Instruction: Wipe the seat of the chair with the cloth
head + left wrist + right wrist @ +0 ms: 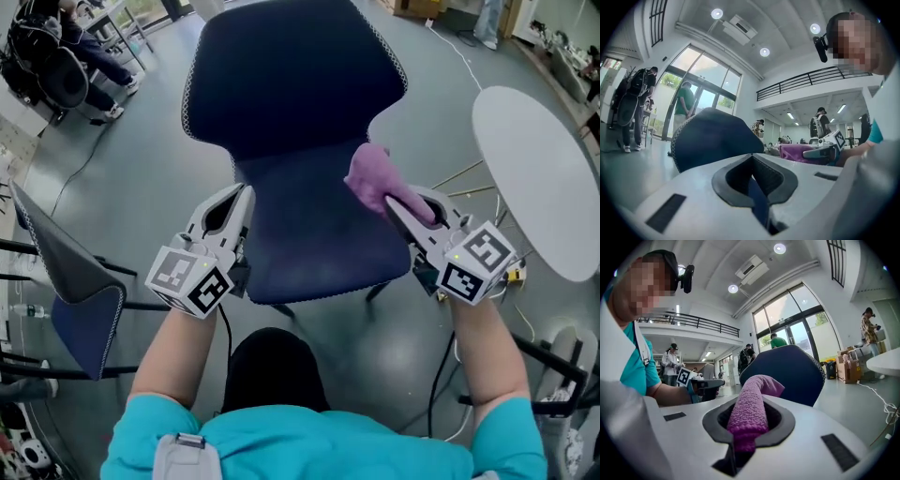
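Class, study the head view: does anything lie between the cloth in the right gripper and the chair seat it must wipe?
Nothing visible does. The cloth, clamped in the right gripper, is over the right edge of the seat, whose surface is bare. The left gripper grips the left edge, off to the side.

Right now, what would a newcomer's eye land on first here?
First the purple cloth, clamped in the right hand-held gripper over the right side of the seat. Next the dark blue chair filling the centre, with the left hand-held gripper shut on the seat's left edge. A round white table stands to the right.
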Action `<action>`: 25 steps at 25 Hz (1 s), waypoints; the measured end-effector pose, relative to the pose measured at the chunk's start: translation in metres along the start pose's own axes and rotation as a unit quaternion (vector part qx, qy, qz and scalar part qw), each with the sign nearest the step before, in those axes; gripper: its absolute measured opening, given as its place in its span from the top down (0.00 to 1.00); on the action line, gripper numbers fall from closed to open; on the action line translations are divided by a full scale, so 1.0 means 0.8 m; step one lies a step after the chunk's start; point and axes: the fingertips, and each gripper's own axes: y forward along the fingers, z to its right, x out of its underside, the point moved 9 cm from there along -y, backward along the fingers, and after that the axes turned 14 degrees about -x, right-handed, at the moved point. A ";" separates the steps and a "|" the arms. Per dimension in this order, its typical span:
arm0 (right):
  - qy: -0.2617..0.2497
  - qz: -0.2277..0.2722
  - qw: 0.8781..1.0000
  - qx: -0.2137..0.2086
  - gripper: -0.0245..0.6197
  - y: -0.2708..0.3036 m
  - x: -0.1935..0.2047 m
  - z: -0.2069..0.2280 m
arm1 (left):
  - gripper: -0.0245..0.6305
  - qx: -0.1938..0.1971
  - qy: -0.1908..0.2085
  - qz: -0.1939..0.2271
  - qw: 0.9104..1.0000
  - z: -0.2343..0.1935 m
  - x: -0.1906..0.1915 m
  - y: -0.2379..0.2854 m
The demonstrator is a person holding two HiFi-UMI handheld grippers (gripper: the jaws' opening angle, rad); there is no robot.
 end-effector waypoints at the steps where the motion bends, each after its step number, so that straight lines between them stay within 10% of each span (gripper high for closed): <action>1: -0.005 -0.002 1.000 0.000 0.89 0.002 0.010 0.001 | 0.96 0.000 -0.001 0.000 1.000 -0.002 0.010 0.009; 25: -0.072 -0.226 0.968 -0.079 0.89 0.344 0.105 0.033 | 0.96 -0.076 -0.036 0.010 0.996 -0.172 0.054 -0.022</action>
